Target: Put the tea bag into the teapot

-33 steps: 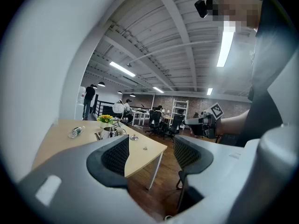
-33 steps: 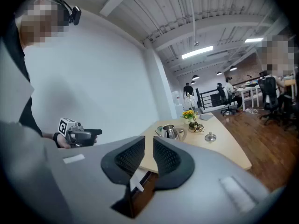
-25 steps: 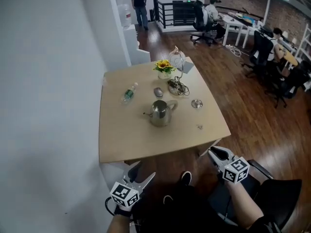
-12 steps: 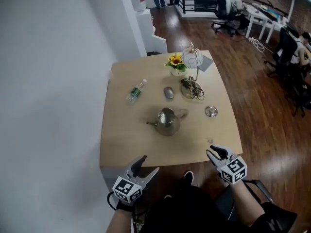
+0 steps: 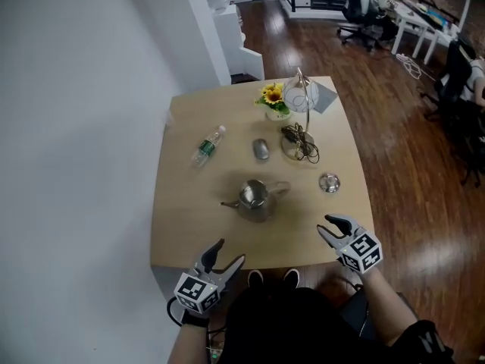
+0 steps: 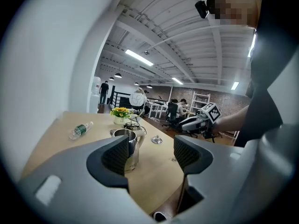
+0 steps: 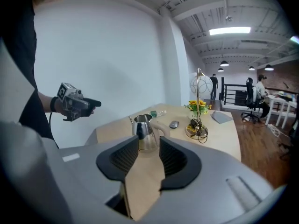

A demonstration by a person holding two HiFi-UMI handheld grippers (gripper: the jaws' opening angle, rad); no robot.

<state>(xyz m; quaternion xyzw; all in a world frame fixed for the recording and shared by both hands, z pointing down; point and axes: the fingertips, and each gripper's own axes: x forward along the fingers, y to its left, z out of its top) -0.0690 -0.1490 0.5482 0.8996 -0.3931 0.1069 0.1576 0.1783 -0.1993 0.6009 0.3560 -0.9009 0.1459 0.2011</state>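
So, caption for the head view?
Open left gripper and empty right gripper, just opening, hover facing the teapot on the table.

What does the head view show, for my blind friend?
A lidless metal teapot stands in the middle of a wooden table, its lid lying apart to its right. At the near edge, the left gripper and the right gripper are open and empty; the right's jaws have just been opening.

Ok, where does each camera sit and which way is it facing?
Head view: on the person's head, looking down at table and teapot; left gripper, right gripper, forearms show.
Left gripper view: on the left gripper, facing across the table; jaws apart, empty.
Right gripper view: on the right gripper, facing the wall; jaws have just been opening, empty.
Shared: the teapot; each gripper view shows the other gripper.
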